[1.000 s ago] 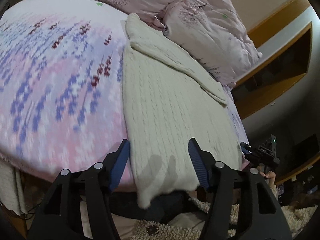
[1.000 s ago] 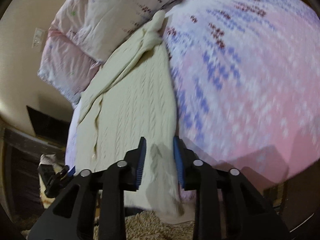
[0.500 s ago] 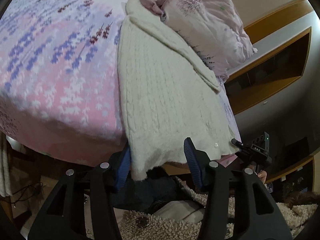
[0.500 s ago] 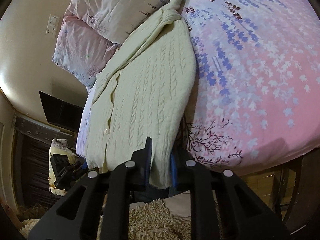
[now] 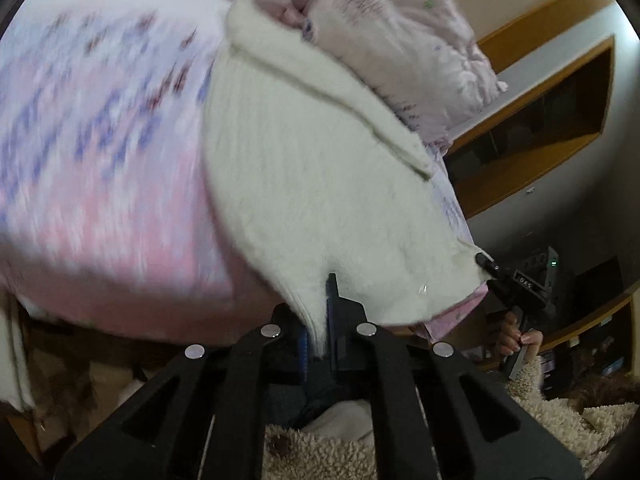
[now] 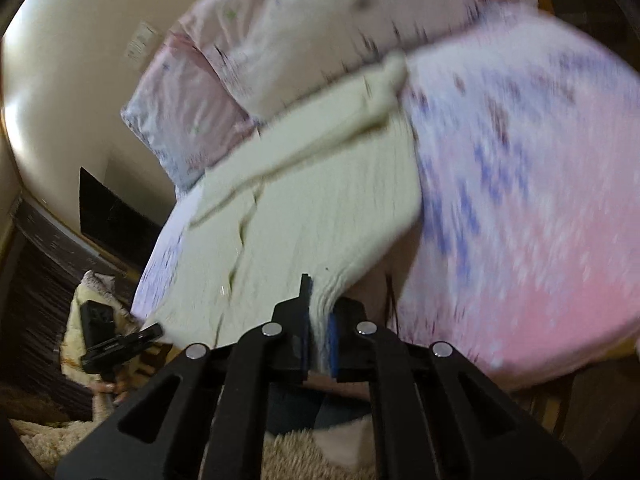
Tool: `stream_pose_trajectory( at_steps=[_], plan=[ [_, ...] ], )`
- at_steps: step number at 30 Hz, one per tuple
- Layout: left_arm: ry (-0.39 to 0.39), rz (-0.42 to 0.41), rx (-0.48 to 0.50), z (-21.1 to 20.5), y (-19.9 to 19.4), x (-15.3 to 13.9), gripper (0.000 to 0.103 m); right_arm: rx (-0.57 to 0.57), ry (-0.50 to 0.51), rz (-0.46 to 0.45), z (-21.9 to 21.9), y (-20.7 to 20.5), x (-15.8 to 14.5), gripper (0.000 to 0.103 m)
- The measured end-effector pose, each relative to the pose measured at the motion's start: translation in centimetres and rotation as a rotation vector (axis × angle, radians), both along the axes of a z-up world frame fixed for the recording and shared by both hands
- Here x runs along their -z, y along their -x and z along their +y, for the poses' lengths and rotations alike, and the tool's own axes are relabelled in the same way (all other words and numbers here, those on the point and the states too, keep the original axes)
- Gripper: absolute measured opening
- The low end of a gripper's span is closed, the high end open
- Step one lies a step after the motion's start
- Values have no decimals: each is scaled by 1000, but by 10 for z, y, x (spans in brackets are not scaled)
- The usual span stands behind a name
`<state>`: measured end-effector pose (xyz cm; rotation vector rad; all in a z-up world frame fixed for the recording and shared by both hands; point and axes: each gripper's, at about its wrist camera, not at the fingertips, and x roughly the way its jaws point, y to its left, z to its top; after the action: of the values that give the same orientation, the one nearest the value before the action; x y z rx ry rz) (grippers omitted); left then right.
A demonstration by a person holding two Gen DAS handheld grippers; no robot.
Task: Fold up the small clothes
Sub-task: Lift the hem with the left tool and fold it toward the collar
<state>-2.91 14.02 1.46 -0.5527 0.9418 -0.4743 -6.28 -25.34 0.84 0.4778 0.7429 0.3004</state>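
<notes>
A cream cable-knit cardigan lies lengthwise on the bed, its hem at the near edge; it also shows in the right wrist view. My left gripper is shut on one hem corner. My right gripper is shut on the other hem corner. Each gripper appears in the other's view, at the hem's far corner. The hem is lifted off the bed edge between them. Both views are motion-blurred.
The bed has a pink and purple floral cover. Pink pillows lie at the far end beside the cardigan. A wooden shelf unit stands by the wall. A fluffy beige fabric lies below the grippers.
Both grippers closed on the cardigan's hem corners, the right one first, and lifted the hem. The views now sweep with motion.
</notes>
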Motion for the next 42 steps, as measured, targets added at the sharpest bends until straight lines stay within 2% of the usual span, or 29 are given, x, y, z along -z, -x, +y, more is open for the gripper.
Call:
stream_pose_trajectory(
  at_steps=[8, 15, 18, 23, 25, 28, 33, 35, 38, 41, 42],
  plan=[
    [-172, -212, -51, -4, -34, -63, 5, 64, 153, -252, 14, -6, -54, 6],
    [-244, -346, -142, -4, -85, -105, 5, 133, 290, -402, 30, -31, -97, 6],
    [-268, -388, -171, -5, -110, -120, 5, 165, 353, -447, 39, -56, -115, 6],
    [-290, -447, -215, -6, -164, -139, 5, 220, 361, -482, 42, -116, -137, 6],
    [-313, -458, -239, -8, -191, -138, 5, 237, 342, -477, 37, -137, -138, 6],
    [-305, -420, -259, -5, -228, -123, 5, 279, 314, -425, 29, -187, -127, 6],
    [-257, -244, -271, 2, -295, -70, 5, 331, 318, -250, 19, -260, -77, 6],
    [-211, -159, -275, 7, -317, -45, 5, 350, 320, -175, 15, -283, -58, 6],
    [-170, -114, -280, 11, -330, -28, 5, 379, 303, -99, 7, -306, -39, 6],
    [-142, -75, -273, 13, -338, -20, 5, 405, 260, -19, -4, -323, -26, 12],
    [-127, -52, -272, 14, -341, -17, 5, 409, 225, 19, -9, -329, -21, 21]
  ],
)
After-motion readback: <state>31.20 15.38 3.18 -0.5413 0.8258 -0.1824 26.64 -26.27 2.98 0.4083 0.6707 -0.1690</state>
